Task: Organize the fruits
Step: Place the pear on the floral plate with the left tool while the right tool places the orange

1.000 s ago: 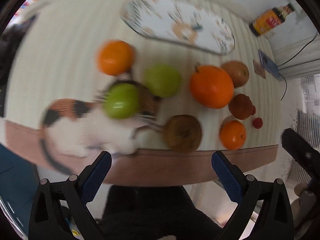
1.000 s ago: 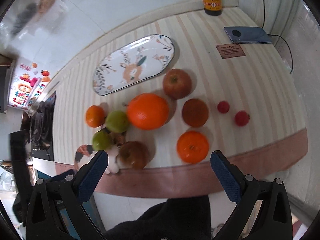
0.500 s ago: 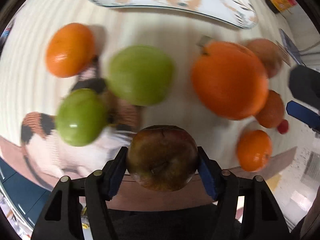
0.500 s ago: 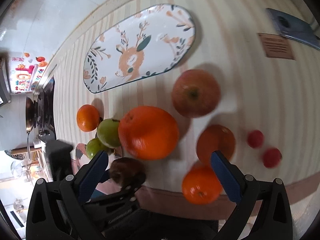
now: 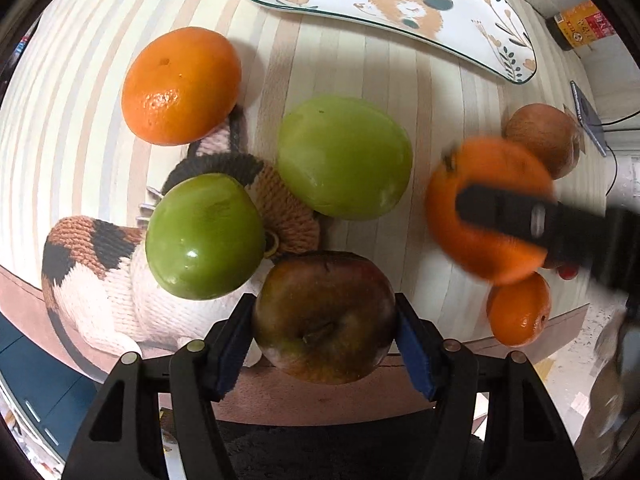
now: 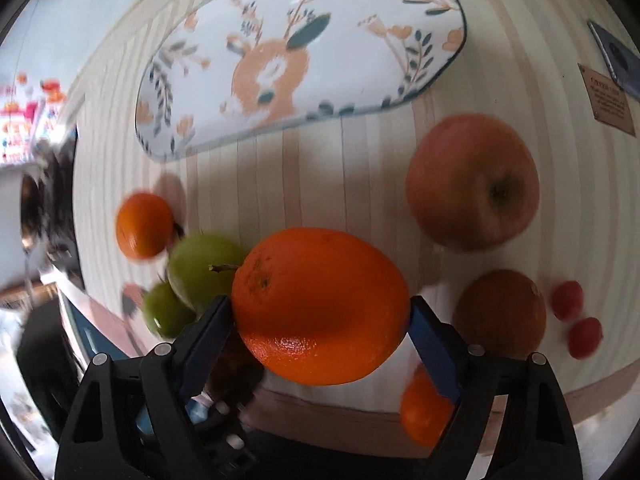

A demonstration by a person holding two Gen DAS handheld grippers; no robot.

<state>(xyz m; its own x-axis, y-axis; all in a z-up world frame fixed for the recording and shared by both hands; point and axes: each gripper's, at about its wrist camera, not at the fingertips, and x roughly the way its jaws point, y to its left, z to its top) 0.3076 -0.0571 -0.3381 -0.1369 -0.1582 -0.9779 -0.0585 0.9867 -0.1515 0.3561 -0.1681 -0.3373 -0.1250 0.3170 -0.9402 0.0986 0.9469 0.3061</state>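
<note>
Left wrist view: the left gripper, spread a second ago, is now pinching the dark red-brown apple at the striped table's near edge, stem end facing the camera.

Right wrist view: the right gripper, recently empty, is clamping the large orange, long axis crosswise, ready for the oval deer-patterned plate.

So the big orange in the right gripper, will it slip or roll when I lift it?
The big orange is round and glossy, so it could twist between the right gripper's pads, which seem to touch only its two sides. It looks firm, so it should hold its shape. Set down on the flat plate, it would probably roll.
</note>
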